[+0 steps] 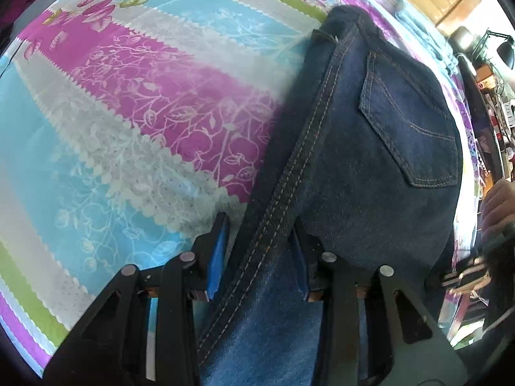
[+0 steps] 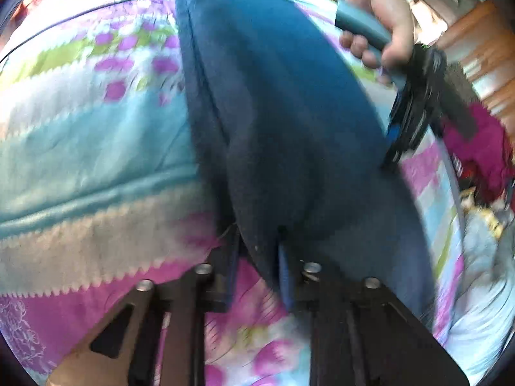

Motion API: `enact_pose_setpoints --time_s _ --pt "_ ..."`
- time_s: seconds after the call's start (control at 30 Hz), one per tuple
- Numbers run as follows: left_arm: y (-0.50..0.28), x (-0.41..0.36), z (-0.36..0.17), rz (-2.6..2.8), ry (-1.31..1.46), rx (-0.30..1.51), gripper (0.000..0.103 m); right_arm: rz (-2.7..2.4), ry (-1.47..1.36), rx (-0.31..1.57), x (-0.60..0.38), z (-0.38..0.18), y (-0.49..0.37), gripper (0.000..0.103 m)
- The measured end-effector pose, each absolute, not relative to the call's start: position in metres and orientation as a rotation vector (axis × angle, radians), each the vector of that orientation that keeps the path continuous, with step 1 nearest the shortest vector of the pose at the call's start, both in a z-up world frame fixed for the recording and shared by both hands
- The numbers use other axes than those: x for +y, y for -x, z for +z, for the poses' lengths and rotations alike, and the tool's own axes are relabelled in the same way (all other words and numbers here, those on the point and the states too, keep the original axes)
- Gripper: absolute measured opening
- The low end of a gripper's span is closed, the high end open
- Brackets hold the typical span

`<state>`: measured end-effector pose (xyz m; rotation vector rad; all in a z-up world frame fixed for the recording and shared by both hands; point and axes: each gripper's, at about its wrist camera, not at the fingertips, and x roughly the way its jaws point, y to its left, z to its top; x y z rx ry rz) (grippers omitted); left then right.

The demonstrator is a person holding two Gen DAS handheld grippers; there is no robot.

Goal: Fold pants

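The pants, dark blue denim, lie on a bed covered by a patterned sheet. A seamed fold of them runs up between the blue pads of the left tongs, whose jaws stand partly apart with the right pad against the cloth; a gap shows beside the left pad, so a firm grip cannot be told. Beyond these tongs lies a back pocket. The right tongs stand narrow, pinching a denim fold; the view is blurred. A hand holds the other tool's handle.
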<state>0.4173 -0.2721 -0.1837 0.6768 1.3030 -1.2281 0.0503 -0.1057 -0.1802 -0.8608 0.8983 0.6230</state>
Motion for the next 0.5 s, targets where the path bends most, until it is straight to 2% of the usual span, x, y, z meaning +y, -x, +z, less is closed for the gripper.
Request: enact_pose_setpoints --time_s 0.07,0.1,0.2,0.37,0.43,0.5 --pt "-0.419 -0.271 -0.186 -1.238 -0.658 1.302 0.038 0.605 0.846 0.902 -0.107 -0.179 -0.036 0.020" --pt "-0.421 -0.270 -0.186 -1.237 -0.652 1.302 0.038 0.592 0.886 0.872 -0.103 -0.180 -0.029 0.025" --pt "-0.419 -0.270 -0.185 -1.224 -0.659 1.280 0.038 0.556 0.945 0.803 -0.104 -0.178 -0.029 0.057" --pt "-0.416 -0.271 -0.183 -1.210 -0.635 1.256 0.039 0.578 0.810 0.703 -0.097 -0.136 -0.045 0.057" --pt "-0.417 -0.266 -0.182 -1.204 -0.622 1.252 0.039 0.594 0.753 0.735 -0.077 -0.144 -0.060 0.056" --pt "-0.419 -0.264 -0.181 -1.204 -0.631 1.251 0.039 0.670 0.711 0.894 -0.066 -0.176 -0.062 0.055"
